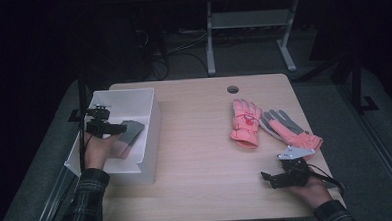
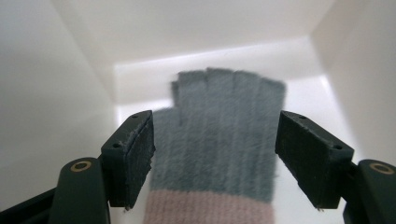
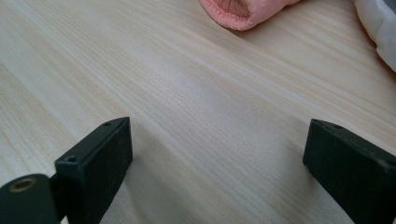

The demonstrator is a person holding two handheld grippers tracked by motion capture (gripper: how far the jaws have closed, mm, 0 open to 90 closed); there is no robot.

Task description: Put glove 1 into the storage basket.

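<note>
Release looks done — left gripper (image 2: 215, 158) spread, grey knit glove (image 2: 219, 140) lying loose inside the white bin (image 1: 149, 122); lift straight up, clear of the bin's walls, without snagging wool.

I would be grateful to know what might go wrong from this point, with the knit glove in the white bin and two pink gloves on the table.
1. The left gripper stands open with the grey knit glove between its pads, apparently untouched; the fuzzy knit could snag a pad on lifting out.
2. That gripper sits close to the white bin walls and might knock them.
3. The two pink gloves touch or nearly so; the open right gripper could drag both.
</note>
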